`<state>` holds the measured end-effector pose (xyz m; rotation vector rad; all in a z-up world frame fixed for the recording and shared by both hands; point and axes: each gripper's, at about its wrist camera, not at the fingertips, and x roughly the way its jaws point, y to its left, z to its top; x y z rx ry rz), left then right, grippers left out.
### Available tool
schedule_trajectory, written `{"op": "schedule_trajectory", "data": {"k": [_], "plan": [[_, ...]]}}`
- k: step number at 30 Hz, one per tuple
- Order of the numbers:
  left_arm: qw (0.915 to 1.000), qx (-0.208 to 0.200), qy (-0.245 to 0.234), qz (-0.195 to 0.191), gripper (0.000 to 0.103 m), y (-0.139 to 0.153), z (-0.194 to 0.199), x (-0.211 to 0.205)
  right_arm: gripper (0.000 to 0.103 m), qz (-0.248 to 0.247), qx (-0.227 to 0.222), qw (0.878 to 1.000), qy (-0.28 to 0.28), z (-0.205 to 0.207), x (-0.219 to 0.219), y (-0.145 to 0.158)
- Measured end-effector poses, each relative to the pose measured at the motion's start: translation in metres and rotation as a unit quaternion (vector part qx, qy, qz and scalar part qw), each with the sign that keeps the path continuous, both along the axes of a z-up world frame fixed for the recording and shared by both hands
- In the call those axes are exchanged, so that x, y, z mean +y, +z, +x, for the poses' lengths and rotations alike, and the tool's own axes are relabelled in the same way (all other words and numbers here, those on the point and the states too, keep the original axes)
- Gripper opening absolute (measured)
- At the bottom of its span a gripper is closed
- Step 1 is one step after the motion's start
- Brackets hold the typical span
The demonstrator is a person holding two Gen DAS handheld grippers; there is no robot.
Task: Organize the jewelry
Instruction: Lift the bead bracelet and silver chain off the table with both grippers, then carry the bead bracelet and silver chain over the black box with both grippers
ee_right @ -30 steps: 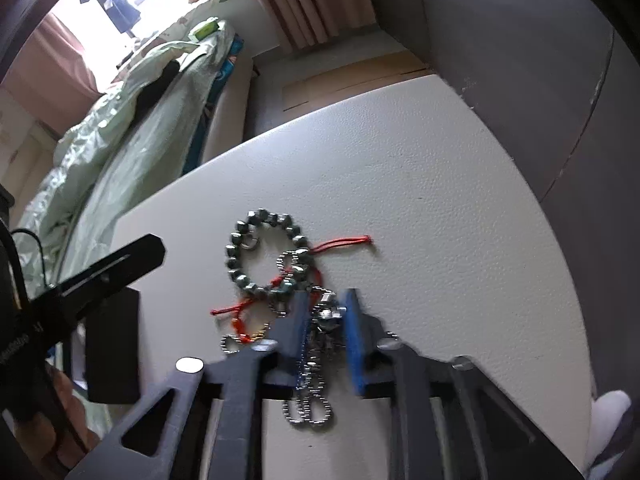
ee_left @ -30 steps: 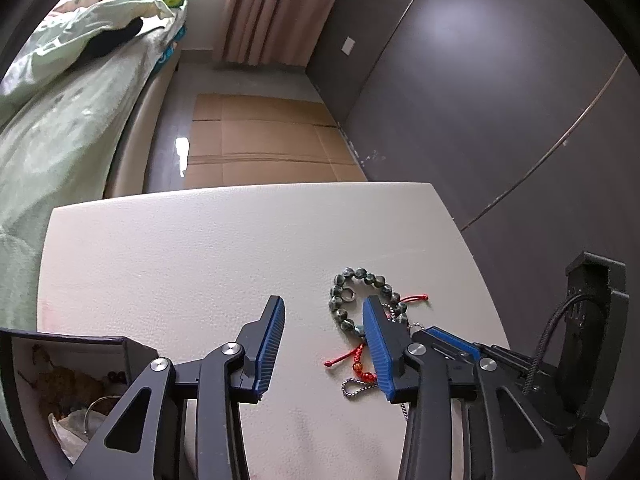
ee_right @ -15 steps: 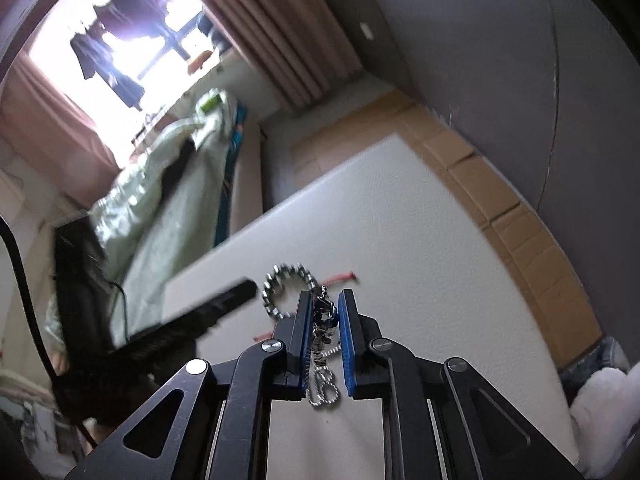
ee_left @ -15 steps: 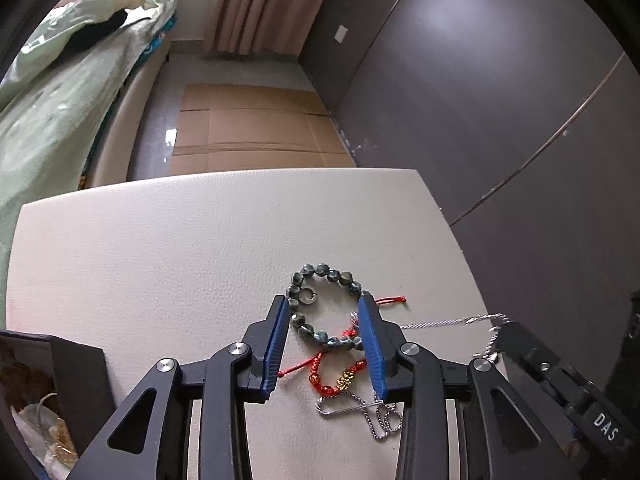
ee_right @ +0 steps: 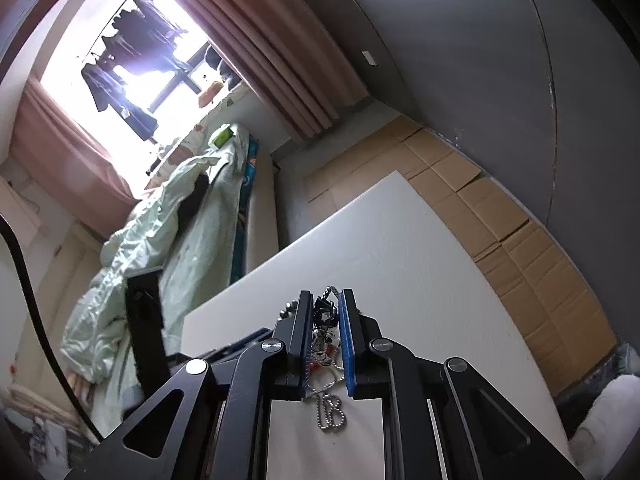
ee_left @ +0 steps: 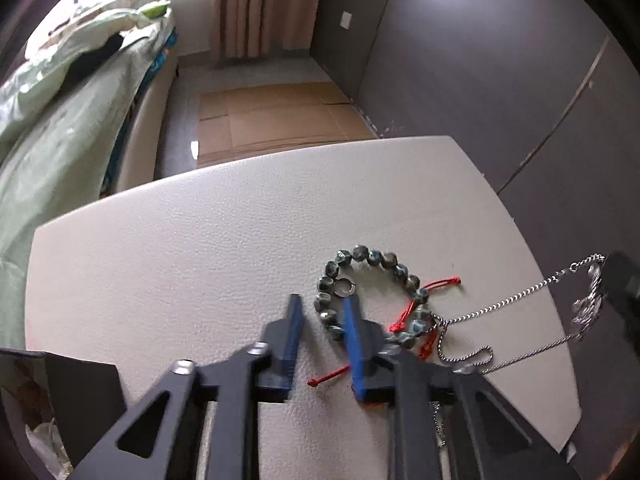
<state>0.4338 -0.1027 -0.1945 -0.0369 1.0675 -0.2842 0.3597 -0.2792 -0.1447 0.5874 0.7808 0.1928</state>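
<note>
The right claw (ee_right: pixel 325 312) is pinching a thin silver chain (ee_left: pixel 516 300) and lifting it, so it is pulling free of the tangle. The left claw (ee_left: pixel 322 316) is closing on the round bead bracelet (ee_left: pixel 372 292), which is lying on the bumpy white tabletop (ee_left: pixel 200 260), maybe to hold it down. The beads are dark green and shiny. A soft red string (ee_left: pixel 444 282) is knotted through them.
</note>
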Motion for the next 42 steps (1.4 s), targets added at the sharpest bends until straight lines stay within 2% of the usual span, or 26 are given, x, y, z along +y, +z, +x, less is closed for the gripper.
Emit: {"op": "schedule_trajectory", "data": {"k": [3,7,16,21,28,37,42], "plan": [[1.0000,-0.001,-0.002,0.001,0.009,0.000,-0.003,0.001,0.014,0.006,-0.003,1.000,0.003,-0.001,0.001,0.002],[0.9996,0.004,-0.001,-0.028,0.009,0.004,-0.008,0.008,0.014,0.010,-0.008,1.000,0.010,-0.001,0.006,0.005],[0.9958,-0.062,-0.002,-0.068,0.009,0.060,-0.046,0.021,0.014,0.044,-0.045,0.998,0.006,-0.014,0.000,0.030],[0.9921,-0.104,0.001,-0.070,0.009,0.095,-0.066,0.030,0.014,0.060,-0.061,0.996,0.004,-0.024,0.002,0.044],[0.9873,-0.136,0.007,-0.081,0.009,0.131,-0.089,0.054,0.014,0.064,-0.094,0.993,0.013,-0.037,0.015,0.070],[0.9856,-0.147,0.028,-0.079,0.009,0.155,-0.119,0.097,0.014,0.057,-0.149,0.986,0.039,-0.054,0.049,0.107],[0.9856,-0.144,0.046,-0.075,0.009,0.165,-0.127,0.125,0.014,0.045,-0.161,0.984,0.065,-0.054,0.078,0.127]]}}
